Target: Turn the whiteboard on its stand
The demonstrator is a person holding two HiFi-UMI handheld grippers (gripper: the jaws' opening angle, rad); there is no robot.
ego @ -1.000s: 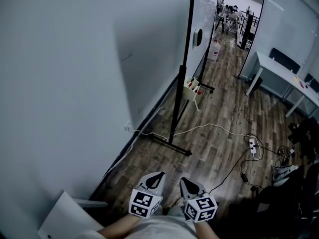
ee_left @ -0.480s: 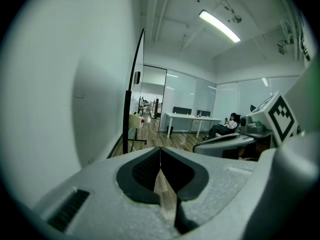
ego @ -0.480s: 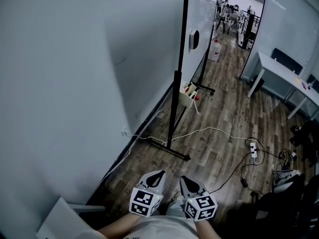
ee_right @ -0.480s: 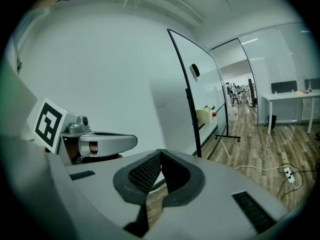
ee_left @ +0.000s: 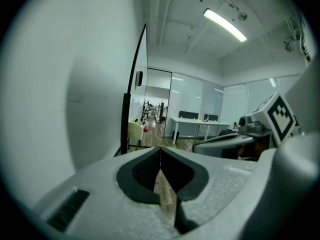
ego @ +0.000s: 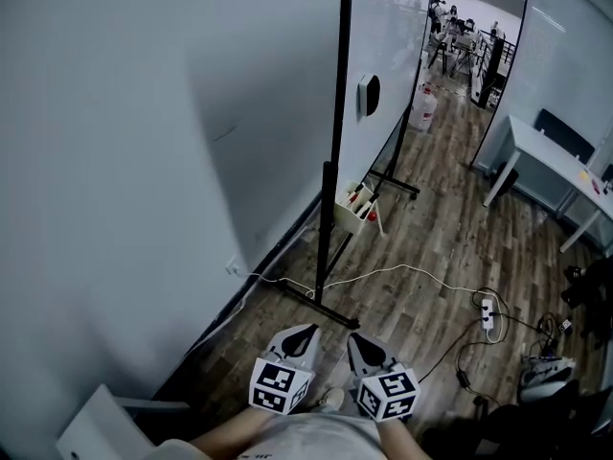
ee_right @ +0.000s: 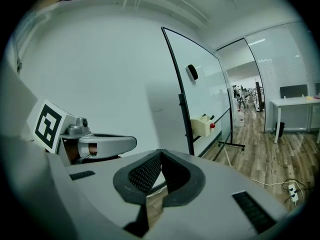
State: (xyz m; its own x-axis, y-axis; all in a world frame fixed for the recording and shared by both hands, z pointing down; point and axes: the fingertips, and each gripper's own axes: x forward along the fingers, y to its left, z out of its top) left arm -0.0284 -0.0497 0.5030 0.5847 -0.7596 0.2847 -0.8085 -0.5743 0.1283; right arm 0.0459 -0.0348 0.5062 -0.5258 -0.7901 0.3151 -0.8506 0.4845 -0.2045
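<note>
The whiteboard stands in a black frame on a footed stand beside the left wall, some way ahead of me. A dark eraser sticks to its face, and a tray with markers hangs low on it. My left gripper and right gripper are side by side near my body, both shut and holding nothing, well short of the stand. The left gripper view shows the board nearly edge-on. In the right gripper view the board's face is visible.
A grey wall runs close along the left. On the wooden floor lie a white cable and a power strip. A white desk stands at the right, a bottle behind the board, and a white box at lower left.
The head view has shifted, so the whiteboard's post sits further left and looks a little nearer. Both grippers stay shut and side by side.
</note>
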